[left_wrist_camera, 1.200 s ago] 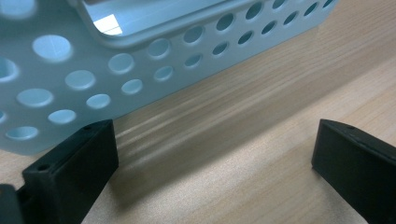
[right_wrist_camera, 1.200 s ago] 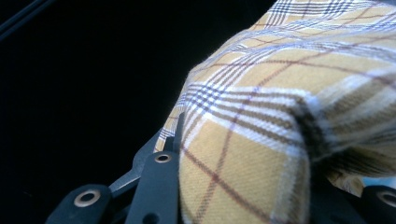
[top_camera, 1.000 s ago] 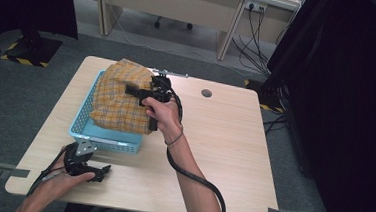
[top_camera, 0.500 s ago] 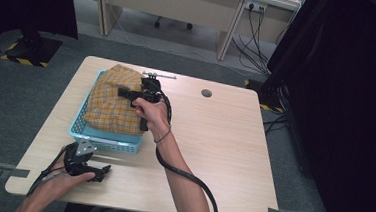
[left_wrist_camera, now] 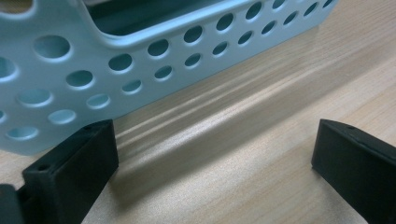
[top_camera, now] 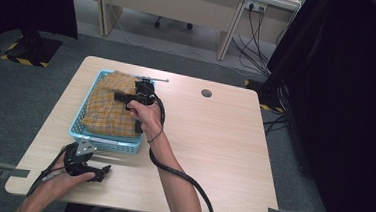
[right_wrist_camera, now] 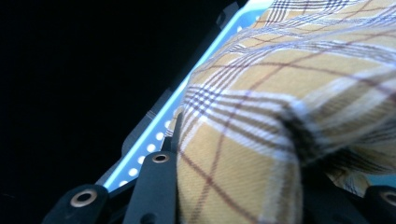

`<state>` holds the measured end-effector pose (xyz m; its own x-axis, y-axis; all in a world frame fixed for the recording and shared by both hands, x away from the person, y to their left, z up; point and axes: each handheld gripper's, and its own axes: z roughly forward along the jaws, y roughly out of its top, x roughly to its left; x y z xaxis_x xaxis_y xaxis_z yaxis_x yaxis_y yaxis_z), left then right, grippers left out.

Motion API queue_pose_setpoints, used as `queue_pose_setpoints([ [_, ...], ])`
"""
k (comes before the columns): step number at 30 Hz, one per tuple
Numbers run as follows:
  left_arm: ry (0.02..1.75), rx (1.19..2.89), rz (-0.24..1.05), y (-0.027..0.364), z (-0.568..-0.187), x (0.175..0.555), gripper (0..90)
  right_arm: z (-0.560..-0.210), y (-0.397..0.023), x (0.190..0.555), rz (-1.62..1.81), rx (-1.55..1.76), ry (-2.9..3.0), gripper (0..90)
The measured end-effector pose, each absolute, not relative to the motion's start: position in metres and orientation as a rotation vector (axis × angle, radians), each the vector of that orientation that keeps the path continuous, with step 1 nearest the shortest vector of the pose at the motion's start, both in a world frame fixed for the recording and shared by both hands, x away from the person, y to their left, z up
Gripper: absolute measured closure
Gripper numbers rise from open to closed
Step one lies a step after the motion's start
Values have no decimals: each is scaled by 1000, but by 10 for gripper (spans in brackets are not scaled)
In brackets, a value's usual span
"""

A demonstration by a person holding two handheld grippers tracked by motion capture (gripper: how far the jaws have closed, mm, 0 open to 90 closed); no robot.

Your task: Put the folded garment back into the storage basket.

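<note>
Fingers of the person's left hand are wrapping around the left gripper, which is lying on the wooden table near its front edge, just in front of the light blue basket. In the left gripper view its two black jaws are standing wide apart with nothing but bare tabletop between them, and the basket's holed wall is sitting just beyond the left jaw. Farther back, the right hand is reaching over the basket and pointing the right gripper down into the yellow checked cloth lying inside it. In the right gripper view the jaws are clamping a fold of the cloth, with the basket's rim running behind it.
</note>
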<state>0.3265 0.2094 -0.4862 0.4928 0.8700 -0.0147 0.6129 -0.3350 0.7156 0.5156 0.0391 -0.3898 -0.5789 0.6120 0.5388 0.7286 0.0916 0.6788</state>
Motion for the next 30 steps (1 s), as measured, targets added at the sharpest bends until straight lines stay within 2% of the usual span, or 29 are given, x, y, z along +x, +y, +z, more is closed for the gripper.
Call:
queue_pose_setpoints([
  [9, 1214, 2070, 494, 210, -486, 326, 0, -399, 40, 517, -1451, -1382, -2263, 640],
  [21, 1213, 2071, 494, 210, -486, 327, 0, -396, 31, 517, -1393, -1396, -2343, 497],
  [30, 1214, 2070, 493, 210, -486, 326, 0, -396, 18, 517, -1383, -1412, -2379, 456],
])
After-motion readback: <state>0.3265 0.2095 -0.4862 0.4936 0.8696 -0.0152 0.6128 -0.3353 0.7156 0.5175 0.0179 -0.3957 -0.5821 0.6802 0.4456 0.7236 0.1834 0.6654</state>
